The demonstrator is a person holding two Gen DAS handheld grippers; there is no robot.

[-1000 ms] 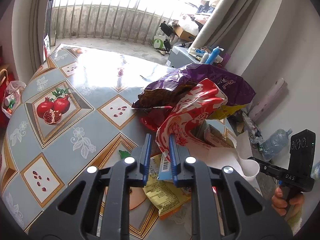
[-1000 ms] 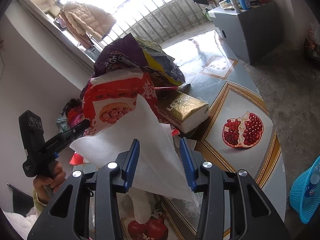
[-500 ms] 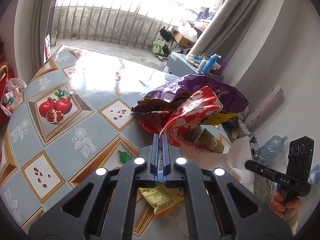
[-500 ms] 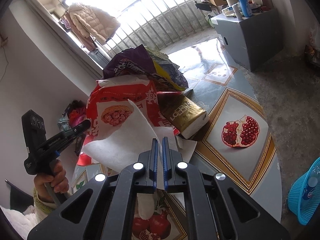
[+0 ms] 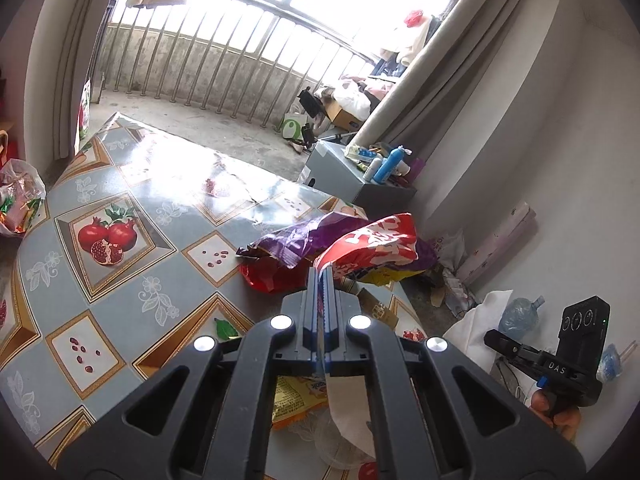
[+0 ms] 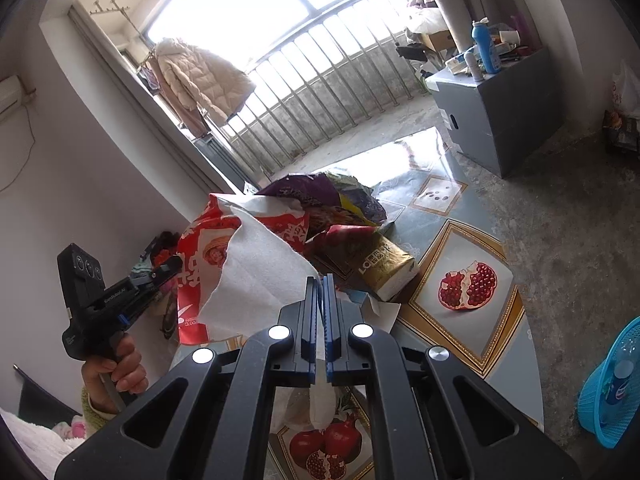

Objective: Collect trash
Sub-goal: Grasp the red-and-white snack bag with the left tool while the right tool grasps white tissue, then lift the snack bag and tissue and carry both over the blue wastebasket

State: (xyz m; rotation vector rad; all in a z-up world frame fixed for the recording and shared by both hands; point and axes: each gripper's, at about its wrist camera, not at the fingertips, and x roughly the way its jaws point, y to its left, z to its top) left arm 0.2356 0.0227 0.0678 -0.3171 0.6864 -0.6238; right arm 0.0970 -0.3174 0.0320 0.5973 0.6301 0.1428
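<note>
Left wrist view: the left tongs (image 5: 319, 280) are clenched on an edge of the red snack bag (image 5: 376, 246), which is lifted at that edge above the patterned surface (image 5: 120, 288) with the purple wrapper (image 5: 304, 238) just behind it. In the right wrist view, the right tongs (image 6: 319, 286) are seen clamped on a white paper sheet (image 6: 256, 272), which is raised and drapes against the same red bag. A gold tissue pack (image 6: 380, 266) lies on the surface beside the pile, and a yellow wrapper (image 5: 300, 396) lies below the left tongs.

Both pieces would best be lifted slowly and kept apart, so that the thin paper is not torn and the bag's edge is not slipped from its narrow grip. No bin can be identified with certainty; a blue basket (image 6: 612, 384) is seen on the floor, well apart.
</note>
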